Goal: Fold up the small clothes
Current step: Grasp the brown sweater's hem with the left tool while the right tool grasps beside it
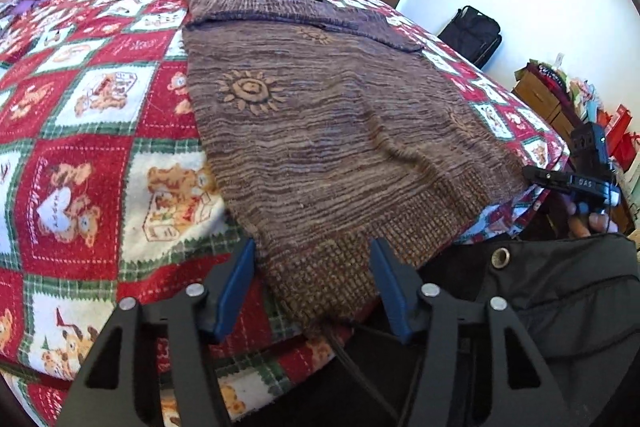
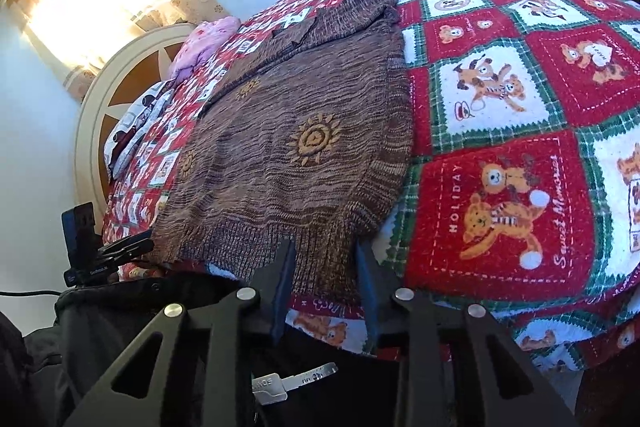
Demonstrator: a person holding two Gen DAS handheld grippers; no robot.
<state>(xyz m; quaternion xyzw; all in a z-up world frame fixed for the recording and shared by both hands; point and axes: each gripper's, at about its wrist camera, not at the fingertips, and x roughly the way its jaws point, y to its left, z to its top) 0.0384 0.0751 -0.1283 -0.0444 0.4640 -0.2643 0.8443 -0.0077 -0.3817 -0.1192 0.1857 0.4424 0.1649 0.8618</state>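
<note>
Gripping has begun at the near hem of the sweater (image 1: 320, 131), which lies flat on the blanket (image 1: 100, 131) with its collar at 12 o'clock and its hem at 6 o'clock, overhanging the bed edge slightly.

Left gripper (image 1: 312, 267): jaws part closed, straddling the hem's left corner. The ribbing lies between the pads; firm contact cannot be confirmed.

Right gripper (image 2: 324, 259): jaws narrower, around the hem's right corner. Pad pressure on the knit cannot be confirmed either.

Likely faults:
- Single-layer pickup. Cause: pads catching only the top layer of ribbing, so the back panel stays behind and the fold doubles unevenly.
- Blanket capture. Cause: a lower pad digging into the blanket beneath the hem.
- Slip. Cause: loose, stretchy knit pulling out of a shallow bite.
- Skewed fold. Cause: unequal travel of the two corners toward 12 o'clock.
</note>
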